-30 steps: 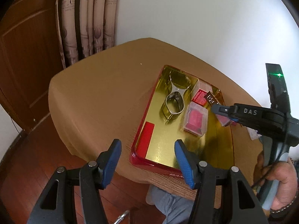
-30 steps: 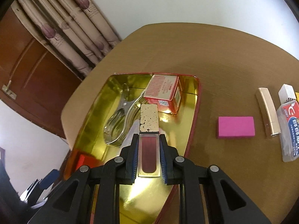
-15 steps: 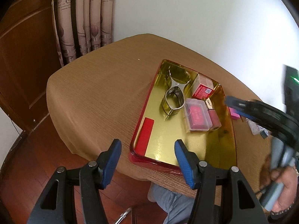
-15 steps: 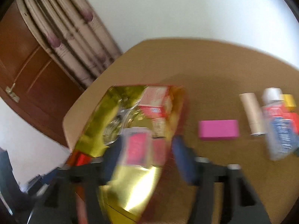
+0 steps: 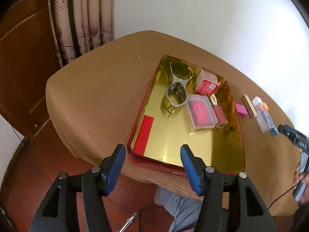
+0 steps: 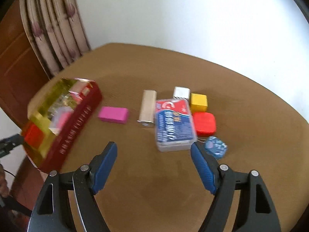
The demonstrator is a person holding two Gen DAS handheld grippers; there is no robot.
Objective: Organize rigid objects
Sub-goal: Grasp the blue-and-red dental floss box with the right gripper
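Right gripper (image 6: 153,166) had released the lip-gloss tube (image 5: 220,114) into the tray (image 5: 234,116), beside the clear case; jaws apart, swung toward loose items near the table's far edge. Left gripper (image 5: 151,167) apart, idle at the tray's near rim.

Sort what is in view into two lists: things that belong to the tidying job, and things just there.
Job: tray, pink block, gold tube, card case, yellow cube, red case.
Just there: curtain, table.
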